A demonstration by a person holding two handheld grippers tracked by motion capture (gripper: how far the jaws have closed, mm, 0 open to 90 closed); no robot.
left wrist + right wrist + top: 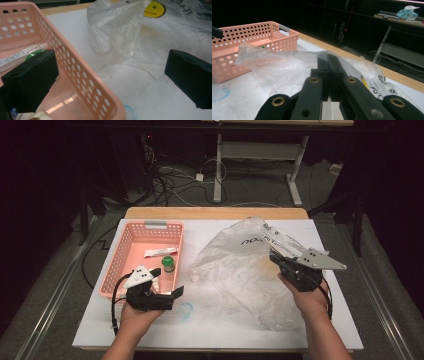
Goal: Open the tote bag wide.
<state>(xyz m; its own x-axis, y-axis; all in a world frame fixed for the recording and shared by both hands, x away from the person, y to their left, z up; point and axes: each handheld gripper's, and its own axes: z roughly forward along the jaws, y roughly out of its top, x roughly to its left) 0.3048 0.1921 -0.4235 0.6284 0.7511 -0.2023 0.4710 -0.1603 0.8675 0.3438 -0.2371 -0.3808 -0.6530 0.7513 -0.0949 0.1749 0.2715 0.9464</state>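
A pink perforated basket (125,255) (75,67) (249,32) stands at the table's left. In it lie a white tube (160,252) (22,53) and a small bottle with a green cap (168,264). My left gripper (167,282) (112,57) is open and straddles the basket's right wall near its front corner, one jaw inside and one over the table. A crumpled clear plastic bag (235,265) (112,32) (269,65) with print covers the middle and right. My right gripper (274,256) (329,60) is shut on the bag's right edge and holds it slightly raised.
The table top is a white sheet (210,320) with a blue ring mark (186,309) in front of the basket. A wooden edge (215,213) runs along the far side. Behind it are desk legs (218,170) and cables on the floor.
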